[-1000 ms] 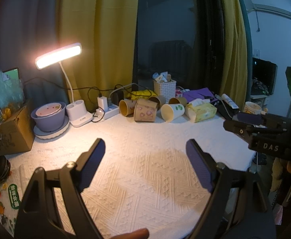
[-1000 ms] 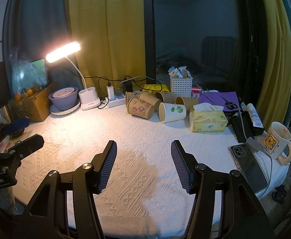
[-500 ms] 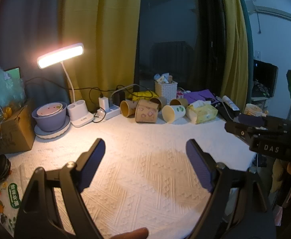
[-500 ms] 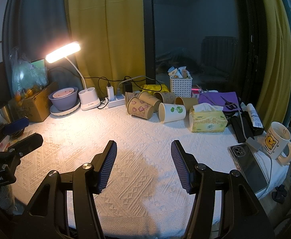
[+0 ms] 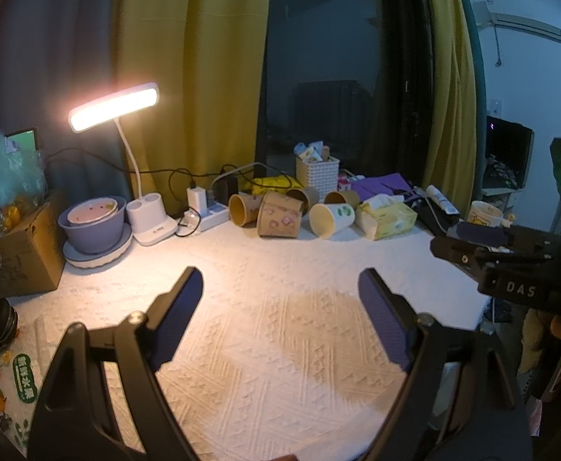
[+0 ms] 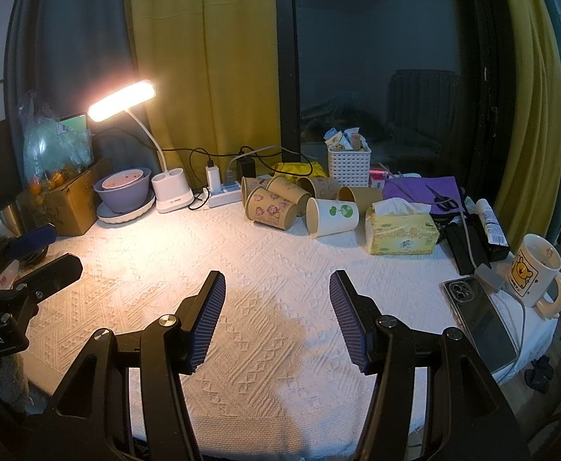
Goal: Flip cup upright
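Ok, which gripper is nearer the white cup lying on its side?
Right, though not by much. The right gripper points almost straight at the white cup; the left gripper sits further left. Both are open, well short.

The white textured cloth [image 6: 211, 253] lies bare between both wide-open grippers and the far clutter, where the tipped paper cups [image 6: 276, 207], tissue box [image 6: 401, 230] and lamp base [image 6: 173, 192] block the back edge, with phone [image 6: 480, 319] and mug [image 6: 534, 272] obstructing the right.
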Tool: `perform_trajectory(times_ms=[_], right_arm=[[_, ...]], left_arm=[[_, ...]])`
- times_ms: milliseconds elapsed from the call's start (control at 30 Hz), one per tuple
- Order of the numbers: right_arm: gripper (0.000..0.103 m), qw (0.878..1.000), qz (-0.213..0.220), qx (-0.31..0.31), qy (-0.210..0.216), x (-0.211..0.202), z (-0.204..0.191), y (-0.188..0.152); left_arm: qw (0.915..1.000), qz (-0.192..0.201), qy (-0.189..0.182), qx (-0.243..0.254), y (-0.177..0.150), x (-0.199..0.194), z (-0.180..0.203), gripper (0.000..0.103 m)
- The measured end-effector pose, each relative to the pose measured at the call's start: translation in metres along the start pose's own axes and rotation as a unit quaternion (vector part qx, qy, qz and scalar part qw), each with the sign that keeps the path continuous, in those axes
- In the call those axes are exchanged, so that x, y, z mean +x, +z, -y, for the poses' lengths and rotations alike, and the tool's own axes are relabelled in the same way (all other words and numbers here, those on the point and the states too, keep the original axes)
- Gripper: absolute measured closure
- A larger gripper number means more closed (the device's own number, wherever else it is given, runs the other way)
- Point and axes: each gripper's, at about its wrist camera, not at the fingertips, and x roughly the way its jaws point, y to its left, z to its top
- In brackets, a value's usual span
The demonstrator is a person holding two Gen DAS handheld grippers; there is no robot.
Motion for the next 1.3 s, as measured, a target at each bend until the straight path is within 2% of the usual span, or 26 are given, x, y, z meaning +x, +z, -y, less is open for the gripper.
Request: perform_trajectory(times_ms=[767,1067,1300], right_arm=[[0.043,1.000,-0.002,-0.001,-0.002,0.002,0.001,0.001],[0.043,1.000,-0.027,-0.005,-0.015,0.033,0.012,0.007],[0.043,0.999,-0.038,-0.002,-0.018,0.064,0.025,0.019]], left_arm=[[0.9999,-0.002,0.000,-0.011,0.000,0.005,-0.001,0.019],[0.9993,-0.029,-0.012,-0.019,-0.004,0.044,-0.007,0.019],[0.9980,-0.057,-0.017,-0.021,0.003,0.089,-0.004,0.019]])
